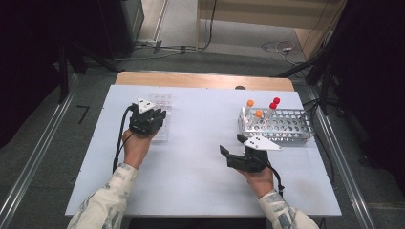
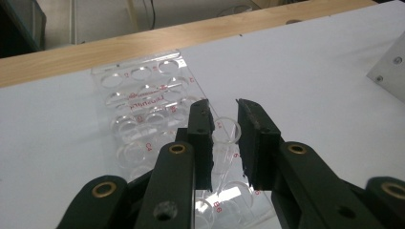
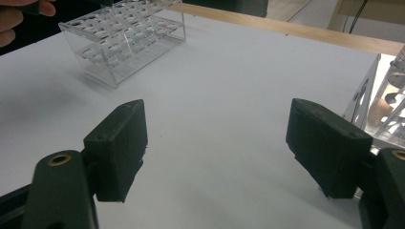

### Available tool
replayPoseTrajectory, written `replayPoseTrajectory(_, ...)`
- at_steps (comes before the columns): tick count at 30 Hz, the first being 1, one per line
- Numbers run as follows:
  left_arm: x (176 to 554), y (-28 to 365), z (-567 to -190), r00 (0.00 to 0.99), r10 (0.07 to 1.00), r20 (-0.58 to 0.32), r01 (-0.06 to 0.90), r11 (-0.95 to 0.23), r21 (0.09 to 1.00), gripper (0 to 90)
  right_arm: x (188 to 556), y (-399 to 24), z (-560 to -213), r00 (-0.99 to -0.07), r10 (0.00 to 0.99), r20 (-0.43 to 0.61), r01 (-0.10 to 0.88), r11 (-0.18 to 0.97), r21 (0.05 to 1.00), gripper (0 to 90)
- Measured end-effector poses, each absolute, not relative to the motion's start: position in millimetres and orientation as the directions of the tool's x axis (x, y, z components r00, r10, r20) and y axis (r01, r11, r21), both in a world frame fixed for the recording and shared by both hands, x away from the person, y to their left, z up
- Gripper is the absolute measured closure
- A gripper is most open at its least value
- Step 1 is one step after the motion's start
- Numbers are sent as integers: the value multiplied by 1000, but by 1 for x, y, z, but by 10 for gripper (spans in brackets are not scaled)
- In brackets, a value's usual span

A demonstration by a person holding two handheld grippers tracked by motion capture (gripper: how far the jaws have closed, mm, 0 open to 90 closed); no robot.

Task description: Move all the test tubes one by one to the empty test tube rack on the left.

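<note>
One clear tube [image 2: 224,143] pinched by the left gripper [image 2: 223,138] could jam on the rack [image 2: 143,102] if tilted; right gripper [image 3: 217,143] spread.

1. The left gripper [image 1: 147,117] hides much of the clear rack [image 1: 161,102] in the high view.
2. The metal rack [image 3: 382,102] is cut off at the right gripper view's edge.
3. The clear tube's [image 2: 224,143] lower part is hidden behind the fingers [image 2: 200,138].

Black grippers and patterned sleeves
Each black gripper [image 1: 145,119] [image 1: 239,157] has a grey three-cornered plate, brass rivets, a black cable; sleeves are pale and patterned
</note>
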State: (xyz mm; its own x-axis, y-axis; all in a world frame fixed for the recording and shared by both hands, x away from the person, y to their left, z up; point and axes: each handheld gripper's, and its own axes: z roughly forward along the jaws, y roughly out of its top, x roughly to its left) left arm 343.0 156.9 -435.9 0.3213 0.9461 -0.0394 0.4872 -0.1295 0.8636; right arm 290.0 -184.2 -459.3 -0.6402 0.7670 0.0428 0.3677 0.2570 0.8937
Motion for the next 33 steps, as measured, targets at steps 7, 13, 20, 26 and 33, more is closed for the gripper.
replayPoseTrajectory(7,343,159,-435,329,941,-74,495,-105,862,703,290,-184,-460,-640,767,43,369,258,893,206)
replayPoseTrajectory(13,337,161,-431,345,926,-154,496,-41,867,519,290,-184,-459,-638,769,40,366,256,895,207)
replayPoseTrajectory(20,314,161,-433,293,942,-166,467,11,884,242,289,-189,-457,-622,782,35,362,248,899,215)
replayPoseTrajectory(26,296,168,-431,287,937,-200,448,54,892,216,291,-199,-454,-591,806,26,357,233,905,234)
replayPoseTrajectory(33,274,168,-434,302,937,-177,433,30,901,215,296,-211,-454,-543,839,15,362,218,906,262)
